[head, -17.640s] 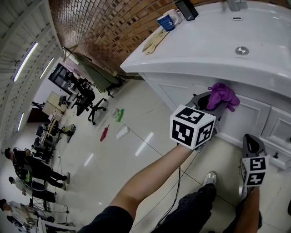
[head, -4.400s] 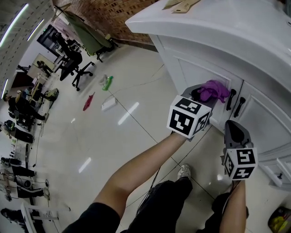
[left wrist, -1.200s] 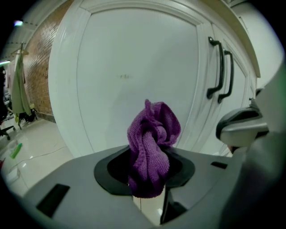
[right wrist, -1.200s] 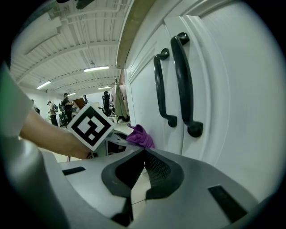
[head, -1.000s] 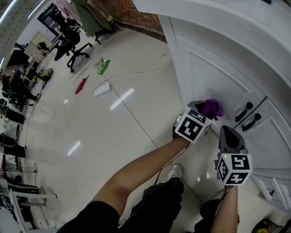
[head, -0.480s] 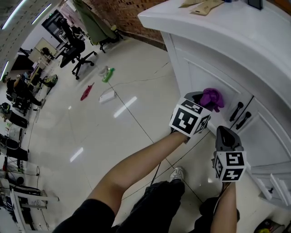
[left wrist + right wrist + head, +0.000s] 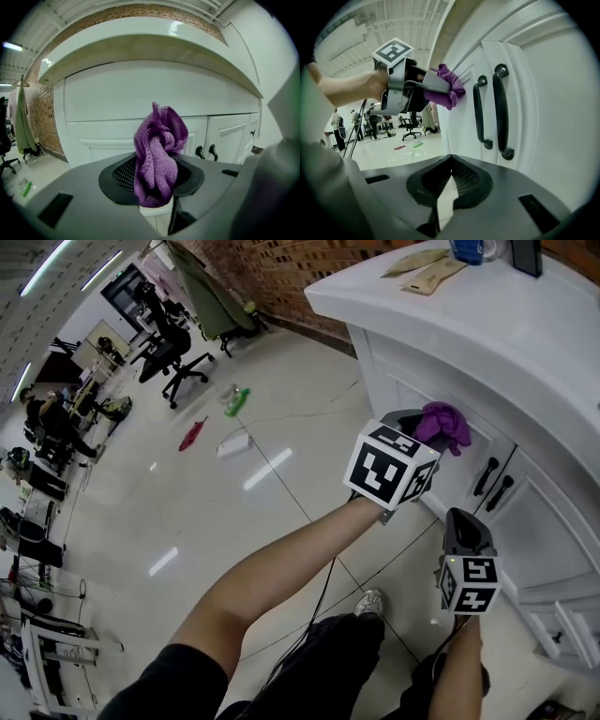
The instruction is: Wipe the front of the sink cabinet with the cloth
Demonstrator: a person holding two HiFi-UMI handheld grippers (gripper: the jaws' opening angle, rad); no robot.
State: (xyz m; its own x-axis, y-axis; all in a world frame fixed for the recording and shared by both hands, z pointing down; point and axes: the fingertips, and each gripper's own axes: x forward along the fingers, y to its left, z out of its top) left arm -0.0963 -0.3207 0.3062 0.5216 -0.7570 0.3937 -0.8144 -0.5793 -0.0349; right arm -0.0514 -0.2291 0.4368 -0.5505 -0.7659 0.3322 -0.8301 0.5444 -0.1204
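Two tongs, one purple cloth, one white cabinet.

The left tongs (image 7: 424, 424) are clamped on a bunched purple cloth (image 7: 444, 424). The cloth touches the front of the sink cabinet (image 7: 539, 521), high up on a door and just under the white surface (image 7: 487, 324) on top. Two black handles (image 7: 493, 486) stand upright near the cloth, on its right. The right tongs (image 7: 461, 518) hang lower down, near the cabinet but not touching it. Their tips are together and nothing is between them. Tan packets (image 7: 427, 266) and a blue cup (image 7: 473, 249) sit on the surface. Far off on the shiny floor (image 7: 187, 521) stands a black chair (image 7: 183, 362).
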